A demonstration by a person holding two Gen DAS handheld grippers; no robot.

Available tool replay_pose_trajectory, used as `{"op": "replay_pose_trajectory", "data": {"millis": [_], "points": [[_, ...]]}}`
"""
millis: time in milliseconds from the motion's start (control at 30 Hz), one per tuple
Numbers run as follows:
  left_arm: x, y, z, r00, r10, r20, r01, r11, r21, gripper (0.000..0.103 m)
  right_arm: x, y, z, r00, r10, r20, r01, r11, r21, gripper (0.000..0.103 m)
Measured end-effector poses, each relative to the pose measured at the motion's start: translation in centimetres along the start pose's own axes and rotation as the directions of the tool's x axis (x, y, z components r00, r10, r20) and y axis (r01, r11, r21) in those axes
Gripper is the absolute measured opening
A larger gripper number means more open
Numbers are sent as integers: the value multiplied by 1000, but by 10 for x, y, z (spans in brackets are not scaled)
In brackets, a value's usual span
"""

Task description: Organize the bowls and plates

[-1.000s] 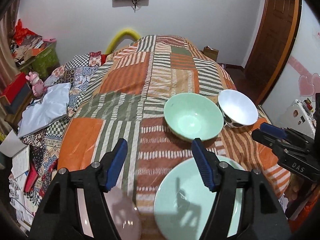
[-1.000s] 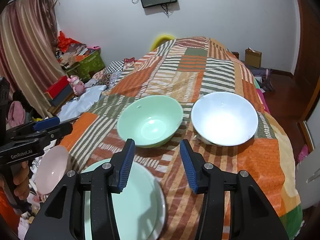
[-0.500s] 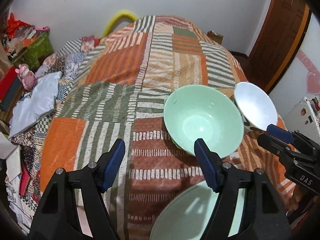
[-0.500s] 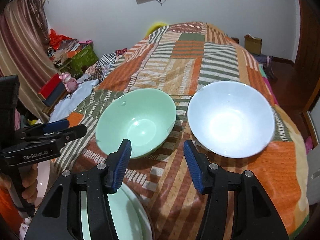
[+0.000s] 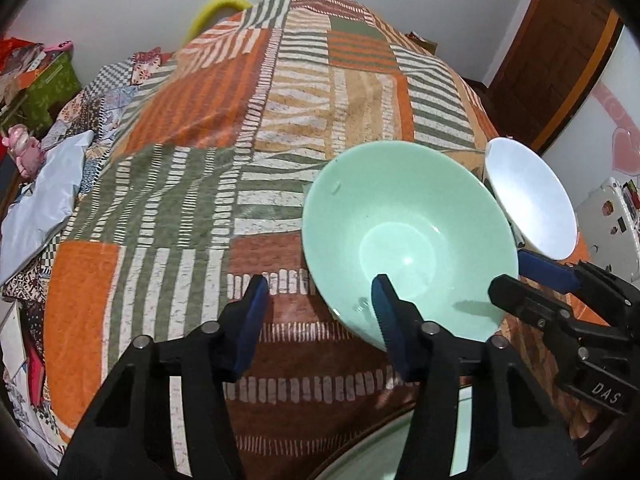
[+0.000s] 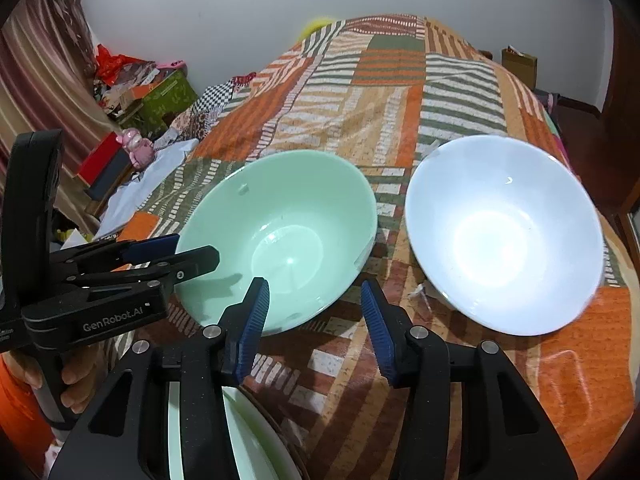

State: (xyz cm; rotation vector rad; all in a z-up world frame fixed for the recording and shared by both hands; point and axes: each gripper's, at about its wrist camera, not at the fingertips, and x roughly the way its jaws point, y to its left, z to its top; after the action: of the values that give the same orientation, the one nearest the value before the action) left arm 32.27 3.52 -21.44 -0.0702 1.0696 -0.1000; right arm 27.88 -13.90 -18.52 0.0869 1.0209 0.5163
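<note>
A mint green bowl [image 5: 408, 240] [image 6: 288, 240] and a white bowl [image 5: 528, 200] [image 6: 504, 236] sit side by side on a striped patchwork bedspread [image 5: 248, 128]. My left gripper [image 5: 320, 320] is open and empty, its right finger over the green bowl's near rim. It also shows in the right wrist view [image 6: 188, 248], at the green bowl's left edge. My right gripper [image 6: 316, 320] is open and empty, just in front of the gap between the bowls. It shows at the right in the left wrist view [image 5: 532, 276]. A green plate [image 6: 240, 440] [image 5: 460, 440] lies under the grippers.
The bed's left side holds a quilt and white cloth [image 5: 36, 196]. Boxes, a green crate [image 6: 164, 100] and a pink toy [image 6: 136, 148] are on the floor at left. A wooden door [image 5: 560, 40] is at right. A white appliance [image 5: 612, 228] stands beside the bed.
Both grippers have moved forward toward the bowls, which now look larger. The green plate has slid to the bottom edge of both views. The pink plate at lower left is out of view.
</note>
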Motion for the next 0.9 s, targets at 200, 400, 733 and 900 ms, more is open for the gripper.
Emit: {"op": "replay_pose_trajectory", "data": {"millis": [200, 400, 733, 900], "points": [[10, -4, 1, 1000, -13, -25, 14, 1000, 10, 38, 11, -2, 2, 1000, 2, -28, -2, 1000, 12, 38], [15, -11, 1, 999, -28, -31, 29, 999, 31, 25, 15, -4, 4, 999, -4, -35, 4, 1000, 18, 34], [-2, -16, -5, 1000, -11, -5, 11, 999, 37, 25, 0, 2, 2, 1000, -9, -2, 9, 1000, -2, 31], [-25, -19, -11, 999, -13, 31, 12, 999, 33, 25, -17, 9, 0, 1000, -3, 26, 4, 1000, -11, 31]]}}
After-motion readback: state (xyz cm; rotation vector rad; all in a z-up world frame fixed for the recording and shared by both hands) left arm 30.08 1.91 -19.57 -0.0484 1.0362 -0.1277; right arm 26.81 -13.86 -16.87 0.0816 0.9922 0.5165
